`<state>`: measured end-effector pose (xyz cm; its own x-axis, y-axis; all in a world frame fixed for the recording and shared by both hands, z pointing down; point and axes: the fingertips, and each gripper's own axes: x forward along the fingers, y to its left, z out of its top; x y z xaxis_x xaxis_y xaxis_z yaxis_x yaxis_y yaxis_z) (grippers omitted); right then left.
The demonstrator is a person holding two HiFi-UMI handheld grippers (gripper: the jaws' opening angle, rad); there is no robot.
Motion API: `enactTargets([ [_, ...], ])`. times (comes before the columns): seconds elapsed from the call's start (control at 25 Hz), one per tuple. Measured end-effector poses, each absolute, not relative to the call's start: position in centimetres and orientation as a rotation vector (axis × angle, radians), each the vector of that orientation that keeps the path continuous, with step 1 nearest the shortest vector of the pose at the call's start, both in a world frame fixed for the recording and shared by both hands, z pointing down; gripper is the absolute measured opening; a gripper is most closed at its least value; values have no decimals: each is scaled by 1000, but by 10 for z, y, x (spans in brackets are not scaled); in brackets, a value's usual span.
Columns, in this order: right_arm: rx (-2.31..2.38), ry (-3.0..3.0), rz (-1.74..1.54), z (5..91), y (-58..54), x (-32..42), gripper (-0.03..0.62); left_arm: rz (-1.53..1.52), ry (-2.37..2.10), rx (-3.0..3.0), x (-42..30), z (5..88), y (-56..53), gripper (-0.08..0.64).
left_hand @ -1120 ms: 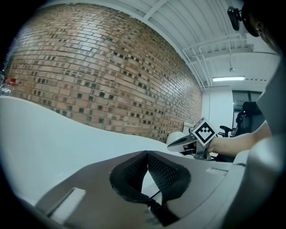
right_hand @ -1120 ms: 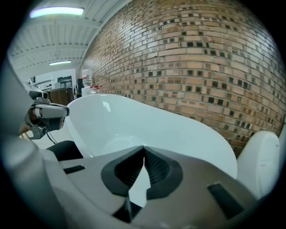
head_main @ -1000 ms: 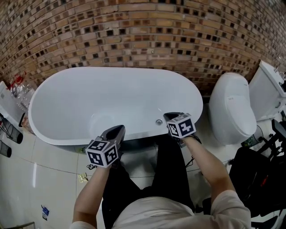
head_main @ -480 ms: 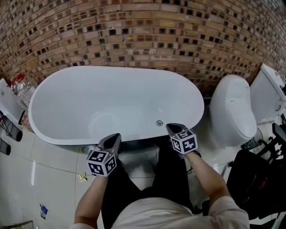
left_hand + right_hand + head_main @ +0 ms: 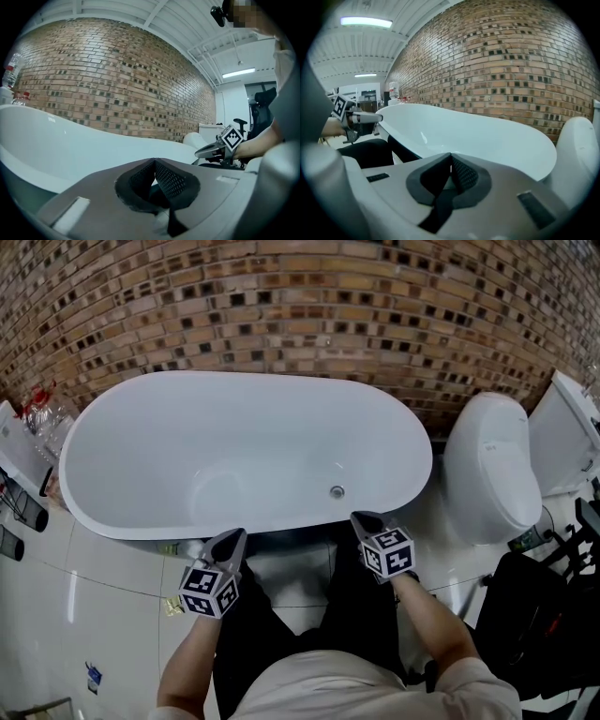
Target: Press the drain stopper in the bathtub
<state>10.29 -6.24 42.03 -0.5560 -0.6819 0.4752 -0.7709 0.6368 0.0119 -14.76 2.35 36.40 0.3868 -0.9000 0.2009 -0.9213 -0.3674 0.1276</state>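
A white oval bathtub [image 5: 141, 418] stands against a brick wall. A small round chrome drain stopper [image 5: 337, 491] sits inside the tub, near its front wall at the right. My left gripper [image 5: 234, 536] is shut and hangs just outside the tub's front rim. My right gripper [image 5: 360, 517] is shut too, a little in front of and to the right of the stopper, outside the rim. In the left gripper view the jaws [image 5: 153, 161] meet with nothing between them, the tub's outer wall [image 5: 56, 145] ahead. The right gripper [image 5: 450, 154] faces the tub's rim [image 5: 487, 136].
A white toilet [image 5: 489, 465] with raised lid stands right of the tub. Bottles [image 5: 42, 418] and a dark rack [image 5: 19, 512] are at the left. A black chair [image 5: 544, 615] is at the lower right. My legs in dark trousers [image 5: 300, 615] stand on white floor tiles.
Both grippers have drawn back toward me, from over the tub's front rim to just outside it. The view has shifted slightly.
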Motion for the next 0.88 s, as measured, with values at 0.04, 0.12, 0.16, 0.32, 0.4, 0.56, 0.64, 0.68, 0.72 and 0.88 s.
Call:
enactTargets([
  [0.04, 1158, -2430, 294, 419, -64, 104, 12, 153, -1633, 2418, -152, 369, 24, 6],
  [0.12, 1177, -2448, 331, 419, -66, 107, 12, 176, -1654, 2398, -160, 380, 27, 6],
  [0.16, 1186, -2456, 346, 419, -65, 108, 12, 188, -1659, 2389, -163, 385, 29, 6],
  [0.32, 1230, -2470, 381, 419, -65, 115, 12, 186, -1653, 2376, -166, 393, 29, 6],
  [0.4, 1236, -2470, 369, 418, -64, 115, 12, 165, -1645, 2372, -167, 393, 29, 6],
  [0.56, 1211, -2455, 312, 419, -62, 107, 14, 135, -1634, 2344, -171, 396, 28, 6],
  [0.64, 1209, -2450, 307, 420, -62, 104, 14, 155, -1632, 2341, -171, 399, 28, 6],
  [0.68, 1213, -2451, 312, 420, -62, 104, 14, 170, -1632, 2343, -170, 400, 29, 6],
  [0.72, 1217, -2453, 318, 420, -62, 103, 14, 182, -1634, 2344, -169, 401, 29, 6],
  [0.88, 1204, -2441, 320, 422, -64, 102, 14, 193, -1634, 2342, -169, 401, 28, 6],
])
